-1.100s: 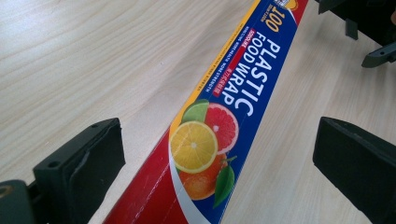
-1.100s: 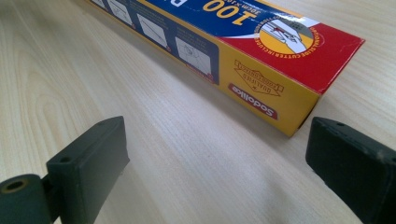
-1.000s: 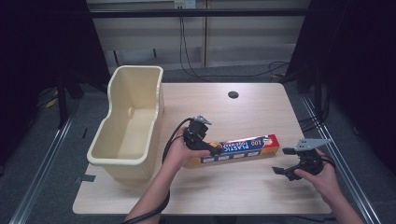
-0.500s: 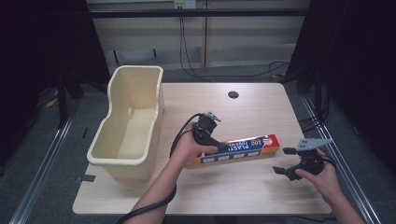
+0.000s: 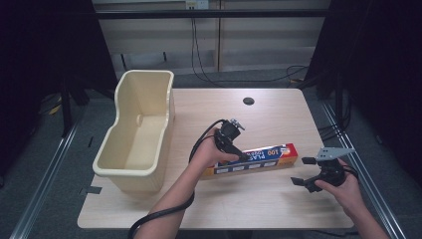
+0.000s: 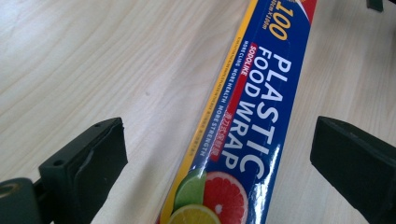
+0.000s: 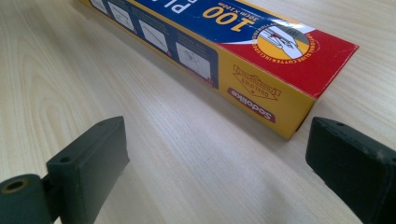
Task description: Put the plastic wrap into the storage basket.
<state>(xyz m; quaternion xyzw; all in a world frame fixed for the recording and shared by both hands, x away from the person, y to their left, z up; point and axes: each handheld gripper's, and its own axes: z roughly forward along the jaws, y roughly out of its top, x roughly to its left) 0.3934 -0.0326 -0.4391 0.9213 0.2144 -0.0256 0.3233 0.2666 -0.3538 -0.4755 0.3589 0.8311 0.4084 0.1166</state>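
A long plastic food wrap box (image 5: 266, 157), blue on top with yellow sides and a red end, lies flat on the wooden table (image 5: 268, 204). My left gripper (image 5: 240, 154) hovers over the box near its left half. It is open, with the box's (image 6: 247, 107) printed top running between its wide-apart jaws, and the left gripper (image 6: 217, 135) touches nothing. My right gripper (image 5: 303, 172) is held low off the box's red right end, also open. In the right gripper view that end of the box (image 7: 224, 42) lies just ahead of the right gripper (image 7: 215, 140).
A tall cream plastic bin (image 5: 117, 170) stands on the table's left side, its opening facing up. A dark cable hole (image 5: 248, 101) sits near the table's far edge. The left gripper's black cable (image 5: 159, 216) trails off the near edge.
My left gripper has moved to the right, from the box's left end to over its top. The right gripper and the box have stayed put.
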